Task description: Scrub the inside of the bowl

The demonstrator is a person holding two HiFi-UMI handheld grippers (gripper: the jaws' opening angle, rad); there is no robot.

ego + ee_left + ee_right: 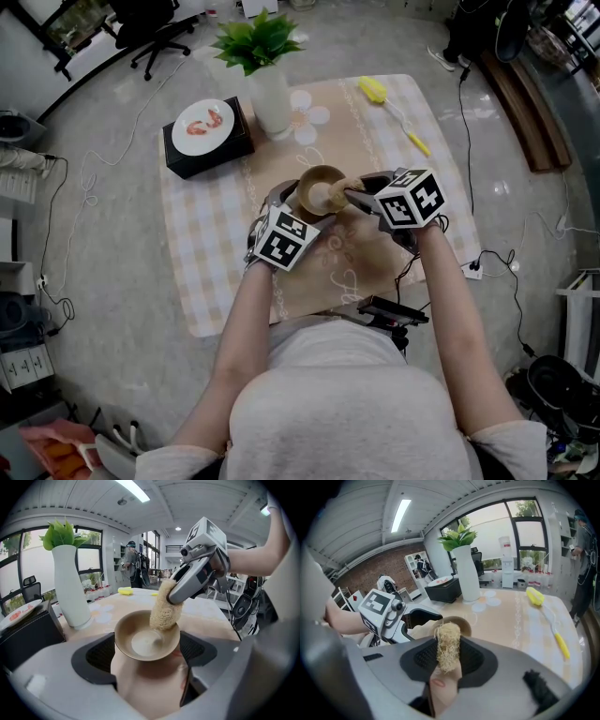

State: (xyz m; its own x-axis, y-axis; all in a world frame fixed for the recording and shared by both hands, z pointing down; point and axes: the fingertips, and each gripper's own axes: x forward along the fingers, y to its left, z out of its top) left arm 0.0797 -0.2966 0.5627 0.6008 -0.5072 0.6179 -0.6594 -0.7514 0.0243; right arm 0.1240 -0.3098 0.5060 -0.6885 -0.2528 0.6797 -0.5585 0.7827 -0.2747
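Note:
A tan bowl [321,190] is held above the table's middle, my left gripper [286,208] shut on its near rim. In the left gripper view the bowl [146,637] sits between the jaws, its pale inside showing. My right gripper [361,196] is shut on a straw-coloured loofah scrubber [165,606], whose tip rests on the bowl's far inner wall. The right gripper view shows the scrubber [447,645] upright between the jaws, with the bowl [457,625] just behind it and the left gripper [410,618] to the left.
A white vase with green leaves [266,80] stands behind the bowl. A black box carrying a white plate [203,127] lies at the back left. A yellow brush [392,111] lies at the back right. The checked cloth [208,253] covers the table.

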